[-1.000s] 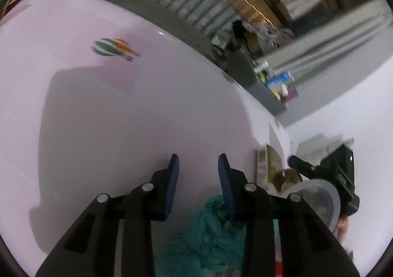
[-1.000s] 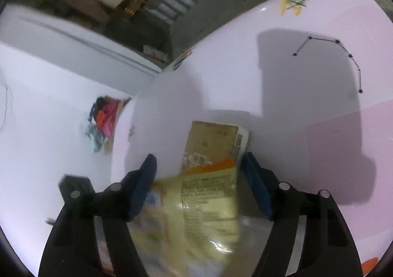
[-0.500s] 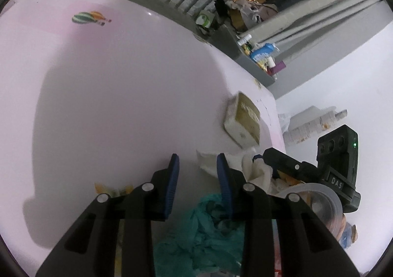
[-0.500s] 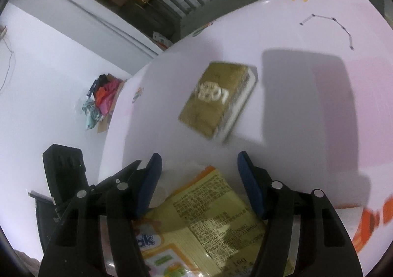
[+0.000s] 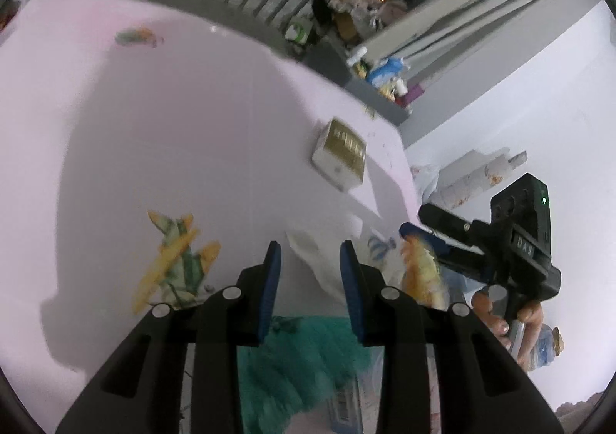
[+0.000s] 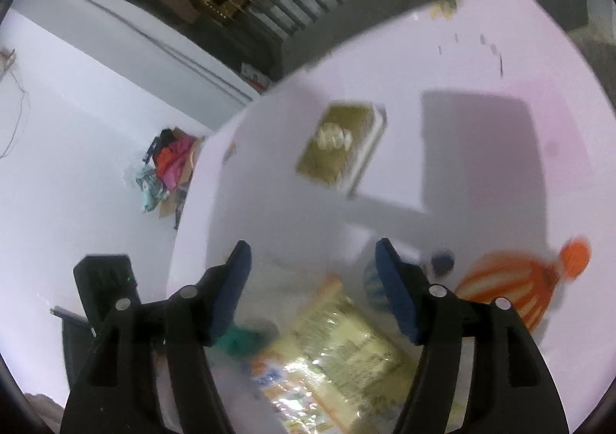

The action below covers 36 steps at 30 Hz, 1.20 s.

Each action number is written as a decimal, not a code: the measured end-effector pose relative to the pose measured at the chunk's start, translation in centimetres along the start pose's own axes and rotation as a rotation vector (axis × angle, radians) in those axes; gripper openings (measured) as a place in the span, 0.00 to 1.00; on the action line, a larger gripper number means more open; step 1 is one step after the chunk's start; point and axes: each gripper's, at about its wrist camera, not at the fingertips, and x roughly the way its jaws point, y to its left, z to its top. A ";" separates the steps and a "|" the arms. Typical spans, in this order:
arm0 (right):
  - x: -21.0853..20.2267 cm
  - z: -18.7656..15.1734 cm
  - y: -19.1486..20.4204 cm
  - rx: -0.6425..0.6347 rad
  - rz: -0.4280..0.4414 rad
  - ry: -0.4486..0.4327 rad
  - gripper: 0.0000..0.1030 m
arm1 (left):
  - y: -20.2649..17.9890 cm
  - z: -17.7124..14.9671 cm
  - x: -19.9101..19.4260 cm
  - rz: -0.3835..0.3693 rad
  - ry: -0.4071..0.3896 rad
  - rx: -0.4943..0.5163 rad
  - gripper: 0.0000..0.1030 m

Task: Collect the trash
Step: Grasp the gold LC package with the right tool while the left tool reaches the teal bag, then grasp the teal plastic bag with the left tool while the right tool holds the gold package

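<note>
A pile of trash lies on the pink table near me. In the left wrist view, crumpled teal material [image 5: 304,357] sits under my left gripper [image 5: 311,261], which is open and empty, beside white paper [image 5: 323,261]. A gold and white box [image 5: 340,153] lies farther off near the table's right edge. In the right wrist view, my right gripper [image 6: 313,276] is open and empty above a yellow snack packet [image 6: 338,353]. The same box [image 6: 340,141] lies ahead of it. The right gripper also shows in the left wrist view [image 5: 427,241], by an orange wrapper [image 5: 421,272].
The pink table [image 5: 154,126] carries printed pictures: a plane [image 5: 173,261], a balloon [image 5: 134,37] and an orange striped shape [image 6: 512,287]. Its right edge drops to a white floor. A railing and cluttered shelves stand behind.
Both grippers have pulled back from the table, so the box looks farther off. The yellow packet now lies lower beneath the right gripper. Both stay open.
</note>
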 end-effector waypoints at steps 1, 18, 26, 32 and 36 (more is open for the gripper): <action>-0.1 0.9 0.3 -0.013 -0.020 -0.009 0.66 | 0.0 0.3 -0.4 0.002 -0.015 0.004 0.29; 10.0 6.5 2.6 -0.176 -0.355 0.127 0.60 | 1.9 0.1 -0.2 0.093 -0.022 0.015 0.29; 3.9 5.6 -3.4 -0.125 -0.382 0.103 0.57 | 3.0 -0.3 -0.5 0.112 -0.022 0.019 0.29; -3.2 1.0 -8.1 -0.027 -0.392 0.069 0.56 | 3.9 -0.5 -0.5 0.146 -0.015 -0.010 0.29; -6.7 -3.9 -9.2 0.018 -0.377 0.034 0.53 | 4.6 -1.0 -1.1 0.151 -0.016 -0.009 0.28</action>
